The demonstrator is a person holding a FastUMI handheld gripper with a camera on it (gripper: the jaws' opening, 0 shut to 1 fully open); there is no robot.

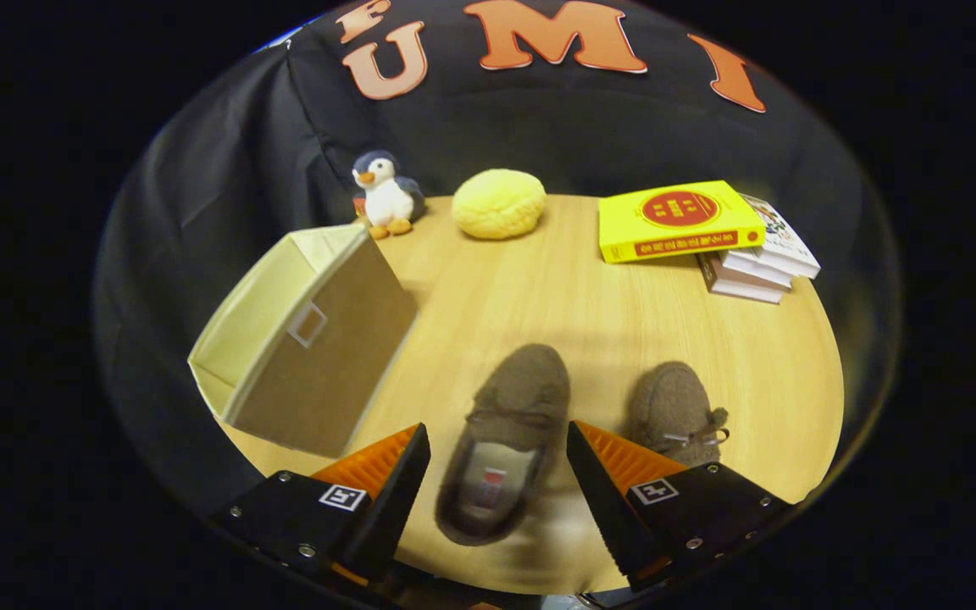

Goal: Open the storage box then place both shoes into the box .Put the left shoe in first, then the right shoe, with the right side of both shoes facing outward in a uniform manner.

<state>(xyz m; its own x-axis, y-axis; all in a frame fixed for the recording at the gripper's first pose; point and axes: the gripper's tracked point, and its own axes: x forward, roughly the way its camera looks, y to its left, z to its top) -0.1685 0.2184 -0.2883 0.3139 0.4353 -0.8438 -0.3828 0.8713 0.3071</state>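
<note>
Above wooden table (590, 322), claw (498, 453) wide around brown shoe (505, 440).

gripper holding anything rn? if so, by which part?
Nothing held. The gripper is open, its fingers either side of the near brown shoe at its heel half without visibly pressing on it. The second shoe lies beside it, untouched.

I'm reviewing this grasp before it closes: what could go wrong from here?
The open gripper straddles the fuzzy brown moccasin shoe, which looks blurred; closing now may catch it off-centre. The second brown moccasin shoe sits just beside one finger and might get nudged. The beige fabric storage box stands close by; swinging the shoe could hit its wall.
</note>
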